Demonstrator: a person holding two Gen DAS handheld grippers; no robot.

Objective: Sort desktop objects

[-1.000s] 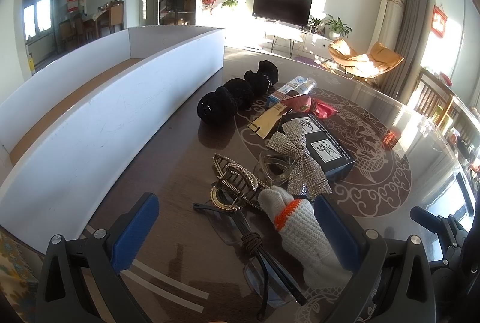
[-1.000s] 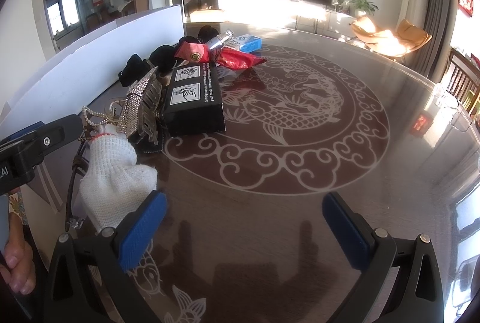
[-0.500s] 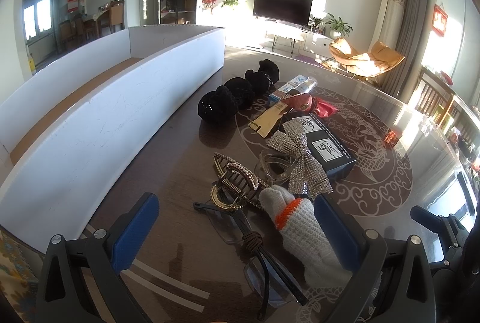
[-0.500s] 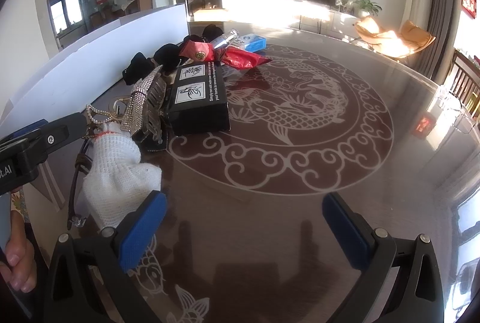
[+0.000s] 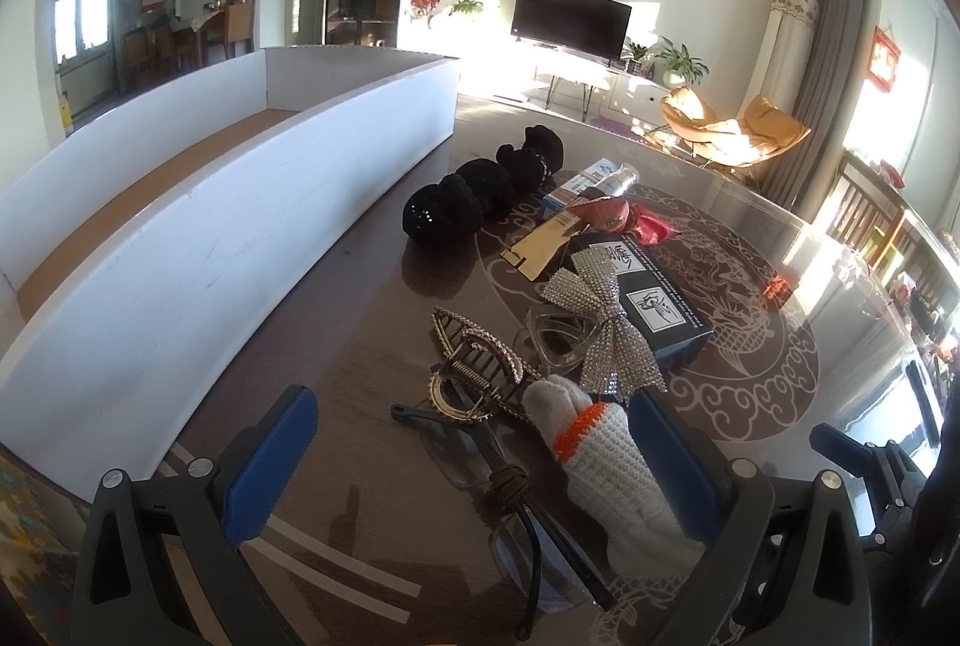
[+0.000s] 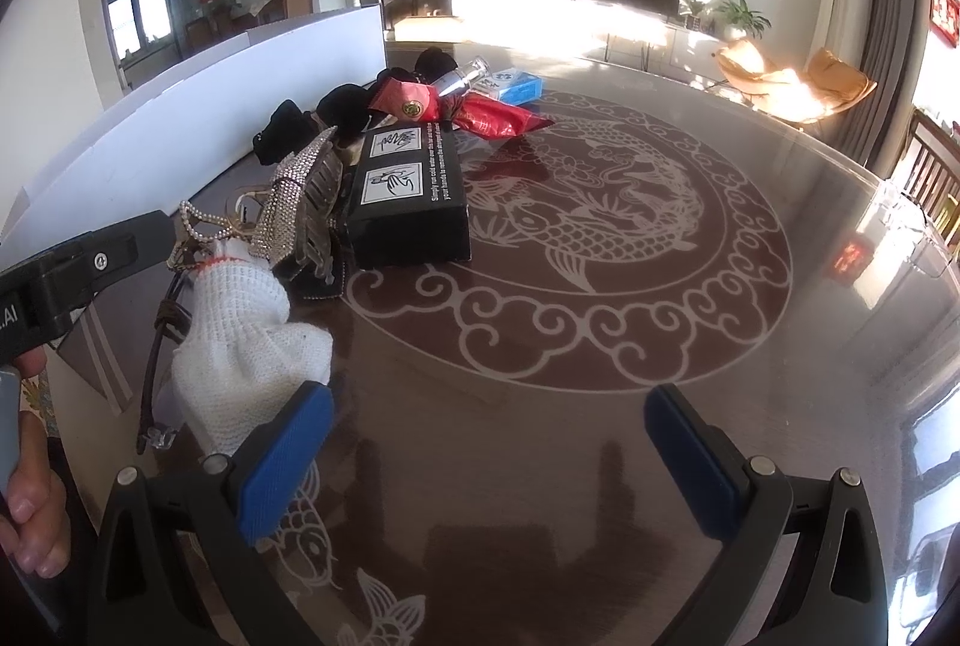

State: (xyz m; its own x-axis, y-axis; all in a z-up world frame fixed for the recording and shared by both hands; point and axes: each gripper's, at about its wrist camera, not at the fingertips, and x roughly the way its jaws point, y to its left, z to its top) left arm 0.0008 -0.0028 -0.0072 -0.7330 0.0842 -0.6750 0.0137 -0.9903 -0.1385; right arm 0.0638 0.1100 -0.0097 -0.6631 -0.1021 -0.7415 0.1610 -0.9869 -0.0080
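A pile of small objects lies on the dark table beside a long white box. In the left wrist view I see a white knit glove with an orange band, eyeglasses, a gold hair claw, a rhinestone bow, a black box and black scrunchies. My left gripper is open and empty, its fingers on either side of the glasses and glove. My right gripper is open and empty over bare table, right of the glove and near the black box.
Red packets, a blue carton and a small silver bottle lie at the far end of the pile. The table's glass edge runs at right. The white box stands along the left side.
The right gripper has crept slightly forward towards the pile. The left gripper has barely moved. Nothing was grasped.
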